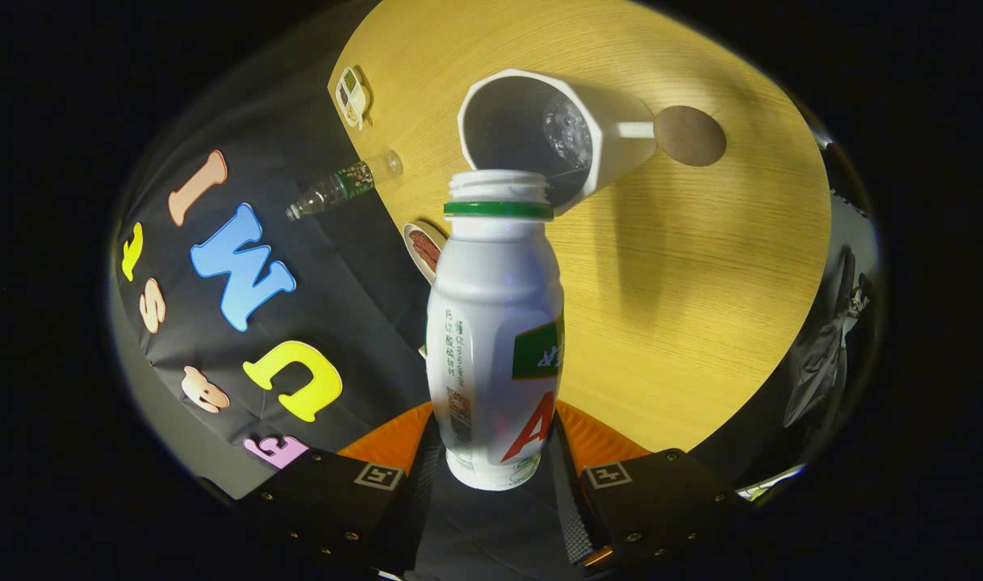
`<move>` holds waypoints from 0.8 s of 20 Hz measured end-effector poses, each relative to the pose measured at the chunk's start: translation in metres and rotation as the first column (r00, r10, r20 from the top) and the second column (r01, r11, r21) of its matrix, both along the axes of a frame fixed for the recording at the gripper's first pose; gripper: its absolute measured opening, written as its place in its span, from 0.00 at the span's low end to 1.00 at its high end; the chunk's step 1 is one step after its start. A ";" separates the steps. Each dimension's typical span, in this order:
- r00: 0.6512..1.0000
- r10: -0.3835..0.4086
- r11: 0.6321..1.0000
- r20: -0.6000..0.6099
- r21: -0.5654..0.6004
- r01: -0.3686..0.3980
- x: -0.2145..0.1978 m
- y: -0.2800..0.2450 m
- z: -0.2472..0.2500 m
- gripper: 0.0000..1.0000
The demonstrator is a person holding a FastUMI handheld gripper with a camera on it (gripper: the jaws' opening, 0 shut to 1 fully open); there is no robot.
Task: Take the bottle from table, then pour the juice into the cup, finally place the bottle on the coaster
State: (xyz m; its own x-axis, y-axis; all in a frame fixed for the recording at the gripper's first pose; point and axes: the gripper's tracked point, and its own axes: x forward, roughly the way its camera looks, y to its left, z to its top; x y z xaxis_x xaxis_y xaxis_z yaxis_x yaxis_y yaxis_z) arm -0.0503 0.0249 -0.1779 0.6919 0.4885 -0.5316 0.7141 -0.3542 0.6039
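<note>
Between closed jaws, uncapped white bottle (495, 323)

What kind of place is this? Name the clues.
Probably a staged tabletop booth rather than a home: a round wooden table against a black cloth wall, with a white cup, brown coaster and the gripper holding a bottle.

Round wooden table (685, 323), light grain. On it: white faceted cup (556, 133) just beyond gripper (495, 476), whose fingers clamp the bottle (495, 339); brown round coaster (689, 135) right of the cup handle. Far left: small clear plastic bottle (342, 186), small white item (352, 97). Oval dish (423, 250) at near-left table edge.
</note>
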 end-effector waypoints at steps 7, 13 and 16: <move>0.999 0.038 0.999 0.019 -0.034 -0.038 -0.004 0.007 -0.005 0.67; 0.994 0.092 0.985 0.057 -0.151 -0.083 -0.010 0.006 -0.019 0.67; 0.991 0.111 0.966 0.072 -0.240 -0.091 -0.011 0.004 -0.030 0.67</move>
State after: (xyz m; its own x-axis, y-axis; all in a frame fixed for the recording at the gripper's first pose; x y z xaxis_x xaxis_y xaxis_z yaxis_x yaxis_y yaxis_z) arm -0.0608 0.0284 -0.2079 0.6924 0.4261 -0.5822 0.6819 -0.1229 0.7211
